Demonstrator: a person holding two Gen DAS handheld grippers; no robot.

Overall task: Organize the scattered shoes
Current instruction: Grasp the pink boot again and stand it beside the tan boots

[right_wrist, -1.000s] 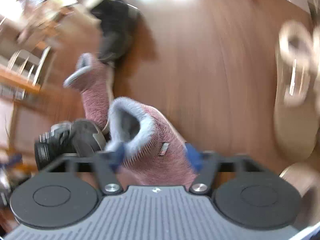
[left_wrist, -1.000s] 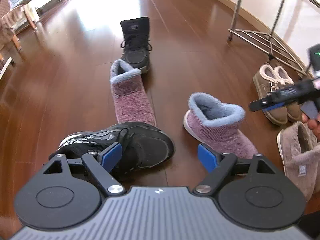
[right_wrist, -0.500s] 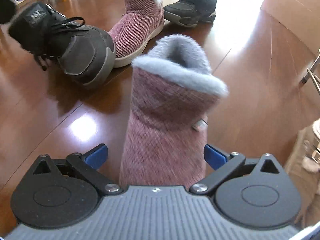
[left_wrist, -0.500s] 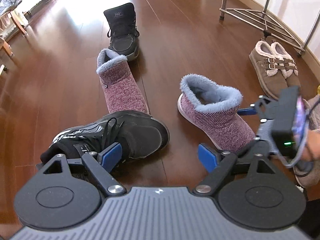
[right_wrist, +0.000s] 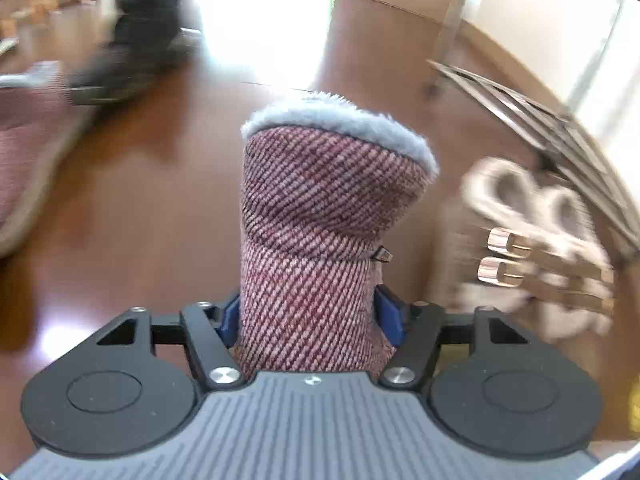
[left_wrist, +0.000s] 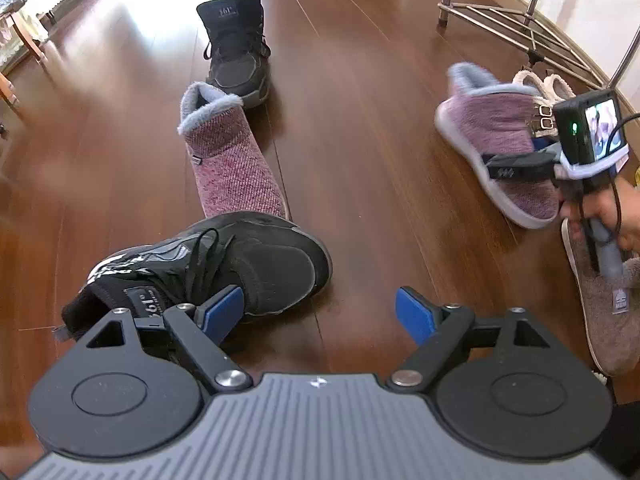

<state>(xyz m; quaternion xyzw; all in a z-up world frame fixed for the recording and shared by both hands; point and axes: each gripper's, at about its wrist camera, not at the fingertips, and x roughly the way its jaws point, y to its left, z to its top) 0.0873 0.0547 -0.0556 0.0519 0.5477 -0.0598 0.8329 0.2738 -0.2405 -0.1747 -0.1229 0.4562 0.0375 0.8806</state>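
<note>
In the right wrist view a pink knitted boot with a blue fleece cuff stands between the blue pads of my right gripper. Its jaws are closing and both pads press on the boot's sides. From the left wrist view the same boot hangs tilted in the right gripper, a hand behind it. The matching pink boot lies on the floor. A black sneaker lies in front of it, its partner farther off. My left gripper is open over bare floor, its left pad beside the near sneaker.
Tan fleece slippers with metal buckles sit right of the held boot, below a metal shoe rack. A grey-brown plush slipper lies at the right edge. Furniture legs stand at the far left on the wooden floor.
The right gripper's pads have closed onto the pink boot, and the boot has moved right toward the tan slippers, tilted off the floor. The left gripper has sunk slightly toward the near black sneaker.
</note>
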